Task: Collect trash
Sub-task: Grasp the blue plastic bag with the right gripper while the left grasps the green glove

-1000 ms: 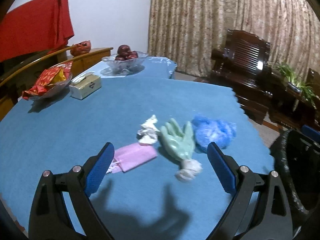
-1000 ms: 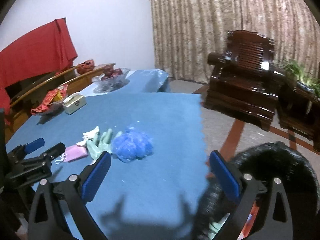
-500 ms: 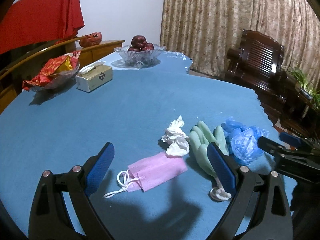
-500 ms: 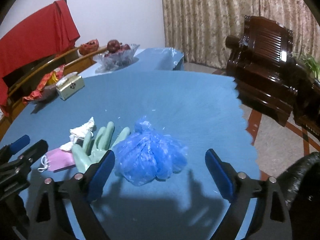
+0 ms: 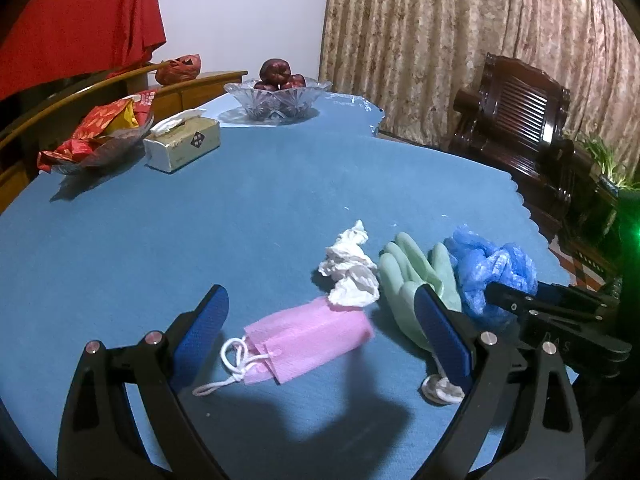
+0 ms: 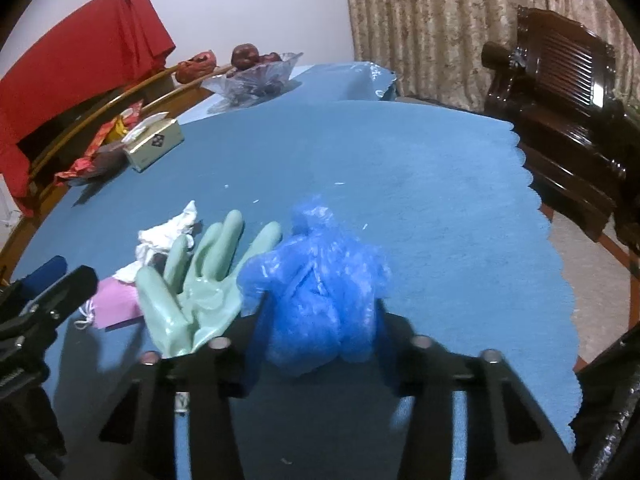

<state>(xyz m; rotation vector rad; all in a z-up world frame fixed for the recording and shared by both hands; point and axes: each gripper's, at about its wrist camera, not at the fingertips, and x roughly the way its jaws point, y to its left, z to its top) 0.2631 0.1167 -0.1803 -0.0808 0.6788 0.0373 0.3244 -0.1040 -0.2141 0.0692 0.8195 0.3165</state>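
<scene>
Trash lies in a row on the blue tablecloth [image 5: 240, 220]: a pink face mask [image 5: 308, 336], a crumpled white tissue [image 5: 348, 272], a pale green rubber glove [image 5: 416, 280] and a crumpled blue plastic bag [image 6: 320, 292]. My left gripper [image 5: 322, 300] is open just above the mask, which lies between its blue pads. My right gripper [image 6: 322, 314] is closing, and both fingers press into the sides of the blue bag. In the left wrist view the right gripper [image 5: 524, 300] reaches in against the blue bag [image 5: 492, 264].
A tissue box [image 5: 182, 144], a glass dish of red snack packets [image 5: 100, 136] and a glass fruit bowl [image 5: 276, 96] stand at the far left. A dark wooden chair [image 5: 516, 128] is beyond the scalloped table edge. A black trash bag [image 6: 612, 400] hangs at the lower right.
My right gripper came down over the blue bag and its jaws narrowed from wide open onto it. My left gripper drew nearer to the pink mask, then held still.
</scene>
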